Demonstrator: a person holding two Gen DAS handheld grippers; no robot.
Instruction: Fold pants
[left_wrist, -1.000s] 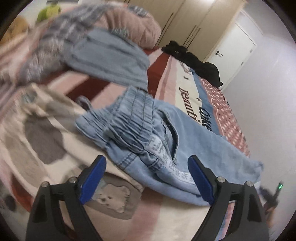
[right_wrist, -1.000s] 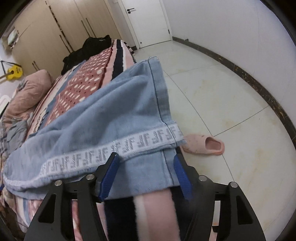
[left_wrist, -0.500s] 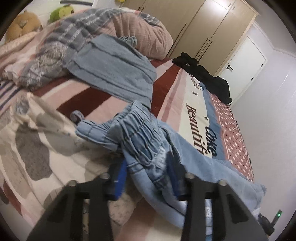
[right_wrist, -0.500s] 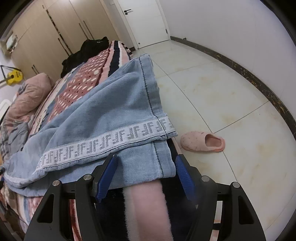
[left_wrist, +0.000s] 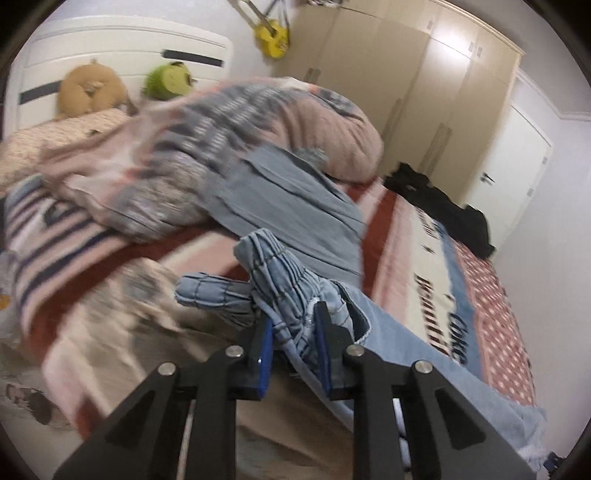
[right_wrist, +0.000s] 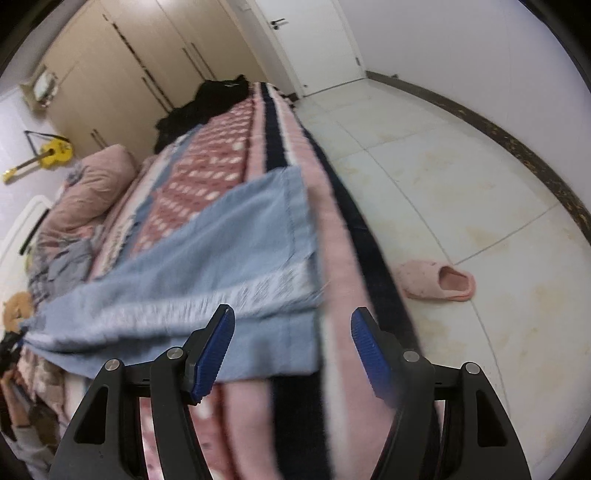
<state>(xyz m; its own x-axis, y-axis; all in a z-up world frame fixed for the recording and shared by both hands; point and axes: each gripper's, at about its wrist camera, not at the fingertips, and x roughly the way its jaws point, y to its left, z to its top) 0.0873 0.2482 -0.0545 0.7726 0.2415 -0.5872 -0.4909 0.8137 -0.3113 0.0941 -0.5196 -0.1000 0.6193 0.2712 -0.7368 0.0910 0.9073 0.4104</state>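
The left gripper (left_wrist: 291, 341) has its fingers clenched on the gathered waistband of the pants (left_wrist: 280, 280), which lie across the bed (left_wrist: 424, 236). The right gripper (right_wrist: 291, 345) is released, above the hem.

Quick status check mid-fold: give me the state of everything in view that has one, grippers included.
Left gripper: shut on the jeans' waistband.
Right gripper: open, holding nothing, over the hem.
Jeans: laid along the bed, waistband bunched and lifted, legs flat.
Door: closed.
Wardrobe: doors closed.
Slipper: lying on the floor beside the bed.
Gray garment: folded, on the bed.
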